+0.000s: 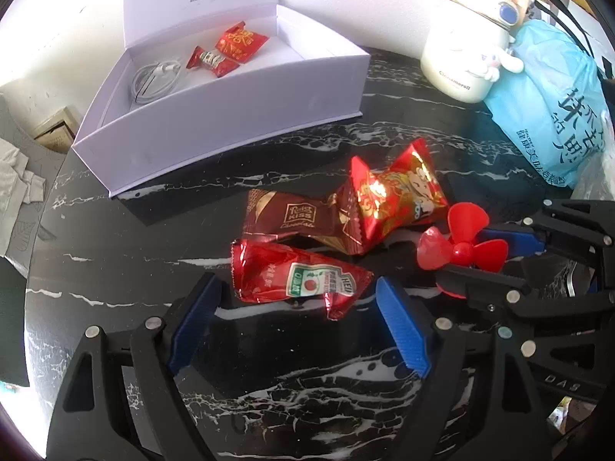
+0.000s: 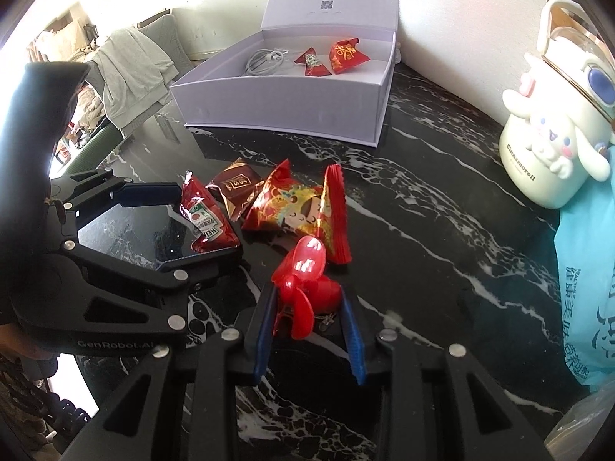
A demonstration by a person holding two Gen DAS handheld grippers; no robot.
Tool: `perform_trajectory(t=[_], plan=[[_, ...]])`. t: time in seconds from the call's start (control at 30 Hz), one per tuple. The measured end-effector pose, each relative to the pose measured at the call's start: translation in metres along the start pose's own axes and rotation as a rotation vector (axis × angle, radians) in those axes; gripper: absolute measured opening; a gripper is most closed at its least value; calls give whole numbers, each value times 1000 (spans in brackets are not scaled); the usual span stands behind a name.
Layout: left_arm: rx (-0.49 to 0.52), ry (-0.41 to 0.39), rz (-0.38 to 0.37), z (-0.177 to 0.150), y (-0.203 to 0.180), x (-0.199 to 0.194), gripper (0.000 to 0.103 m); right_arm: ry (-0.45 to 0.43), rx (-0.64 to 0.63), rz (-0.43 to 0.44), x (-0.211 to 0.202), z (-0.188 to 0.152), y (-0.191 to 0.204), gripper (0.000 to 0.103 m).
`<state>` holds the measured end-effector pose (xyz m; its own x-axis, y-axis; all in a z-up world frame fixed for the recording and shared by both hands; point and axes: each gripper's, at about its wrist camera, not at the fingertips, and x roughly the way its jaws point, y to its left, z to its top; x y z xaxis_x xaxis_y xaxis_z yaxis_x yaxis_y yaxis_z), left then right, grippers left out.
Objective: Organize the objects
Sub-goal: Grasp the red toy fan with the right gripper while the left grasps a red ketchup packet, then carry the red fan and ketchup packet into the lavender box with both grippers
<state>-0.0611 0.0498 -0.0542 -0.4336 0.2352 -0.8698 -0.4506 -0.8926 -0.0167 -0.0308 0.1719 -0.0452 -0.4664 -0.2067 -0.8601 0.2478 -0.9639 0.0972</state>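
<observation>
1. Nearest, right gripper clamped on a red plastic propeller, blue pads pressed against its hub, blades fanning up and forward just above the black marbled desk.
2. To its left, left gripper spread wide and low over the desk, blue fingers flanking a red ketchup sachet without visibly gripping it.
3. Just beyond the sachet, a brown chocolate packet lying flat, its right end touching a large red-and-gold candy packet printed with a cartoon figure; propeller just right of that packet.
4. Farther back and left, an open white box on the desk, lid raised behind it.
5. Inside the box: a coiled white cable at the left, a small red candy in the middle, a red packet with gold lettering touching it on the right.
6. Far right, a cream Cinnamoroll cup with a cartoon dog figure, standing upright beside a blue plastic bag with dark lettering.
7. Beyond the desk's left edge, pale clothing draped over furniture.
</observation>
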Motion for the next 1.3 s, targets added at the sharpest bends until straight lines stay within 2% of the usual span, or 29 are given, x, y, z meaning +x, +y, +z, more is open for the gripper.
perform_trajectory(t=[0.13,0.37,0.87,1.3], plan=[[12,-23,-10,-1,-1,-4,68,-4,2,1,0,0,1,33],[19,-24,-22,-3,-4,-7,60,-7,15,3,-1,-3,2,32],[-16,-31,-22,-12,-2,-29,59,-11,28,42,-10,-7,4,32],[-54,-56,31,-18,8,-59,59,-71,-25,58,-37,-4,22,32]])
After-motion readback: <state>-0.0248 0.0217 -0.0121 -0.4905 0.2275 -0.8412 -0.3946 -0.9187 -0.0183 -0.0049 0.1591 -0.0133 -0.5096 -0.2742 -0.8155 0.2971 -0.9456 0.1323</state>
